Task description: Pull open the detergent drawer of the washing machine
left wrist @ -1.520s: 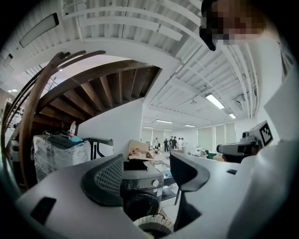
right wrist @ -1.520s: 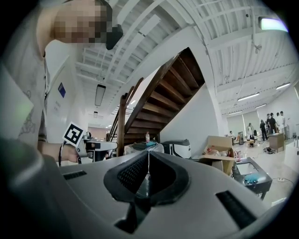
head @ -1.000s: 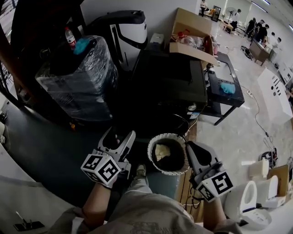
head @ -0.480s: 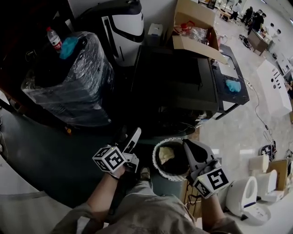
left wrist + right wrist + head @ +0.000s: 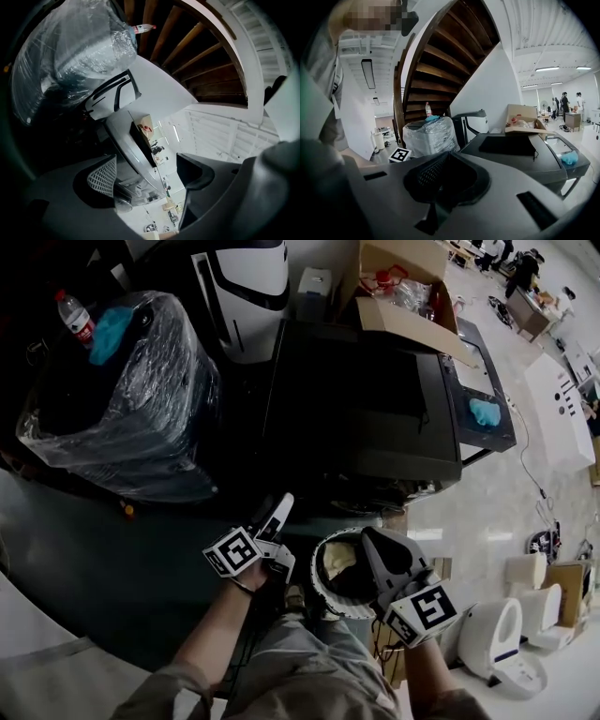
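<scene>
Dim workshop: before the washing machine (image 5: 361, 399) our left tool (image 5: 283, 532), jaws just opened wide, is empty; right tool (image 5: 373, 545) closed. The drawer likely slides stiffly; we'd hook its front lip.

left gripper (image 5: 283, 532): pale grey jaws, white cube (image 5: 232, 551) with black square markers. right gripper (image 5: 373, 542): dark grey shell, same marker cube (image 5: 419, 607), mesh-textured pads (image 5: 430, 170). Clothing: grey-beige sleeves (image 5: 159, 692), matching trousers (image 5: 300, 662).

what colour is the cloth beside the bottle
Light blue; the cloth shows best in the head view.
</scene>
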Action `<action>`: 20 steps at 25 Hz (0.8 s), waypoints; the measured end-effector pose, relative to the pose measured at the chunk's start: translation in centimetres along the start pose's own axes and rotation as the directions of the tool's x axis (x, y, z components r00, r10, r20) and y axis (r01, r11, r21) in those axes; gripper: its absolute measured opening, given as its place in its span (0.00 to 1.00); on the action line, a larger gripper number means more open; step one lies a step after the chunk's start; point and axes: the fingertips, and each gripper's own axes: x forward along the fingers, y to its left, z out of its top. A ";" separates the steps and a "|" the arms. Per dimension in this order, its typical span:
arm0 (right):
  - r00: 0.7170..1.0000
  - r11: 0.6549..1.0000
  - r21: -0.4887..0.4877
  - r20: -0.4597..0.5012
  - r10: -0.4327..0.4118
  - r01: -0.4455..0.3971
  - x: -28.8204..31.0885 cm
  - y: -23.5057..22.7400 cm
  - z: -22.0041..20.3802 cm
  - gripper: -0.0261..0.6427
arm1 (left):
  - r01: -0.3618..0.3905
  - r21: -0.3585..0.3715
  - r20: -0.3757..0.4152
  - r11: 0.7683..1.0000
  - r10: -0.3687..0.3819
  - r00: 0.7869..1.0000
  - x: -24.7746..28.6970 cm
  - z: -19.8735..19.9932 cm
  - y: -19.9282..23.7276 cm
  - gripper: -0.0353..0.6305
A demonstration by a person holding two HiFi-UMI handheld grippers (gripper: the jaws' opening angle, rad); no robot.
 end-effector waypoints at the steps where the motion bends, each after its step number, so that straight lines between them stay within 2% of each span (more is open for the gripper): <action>1: 1.000 1.000 0.001 -0.007 0.003 -0.003 0.6 -0.3 -0.2 0.09 | -0.006 -0.019 -0.002 1.000 0.006 1.000 0.6 -0.2 0.8 0.65; 8: 0.999 1.000 0.015 -0.045 0.015 -0.014 3.4 -2.6 -2.5 0.09 | -0.038 -0.140 0.021 0.989 0.042 0.999 3.2 -1.8 5.7 0.67; 16: 0.996 0.999 0.036 -0.079 0.039 -0.036 5.7 -4.9 -6.1 0.09 | -0.019 -0.180 0.059 0.983 0.030 0.998 6.2 -2.4 9.0 0.69; 20: 0.993 0.998 0.042 -0.105 0.048 -0.044 6.5 -5.8 -7.9 0.09 | 0.034 -0.202 0.084 0.979 -0.017 0.996 7.5 -2.9 9.2 0.71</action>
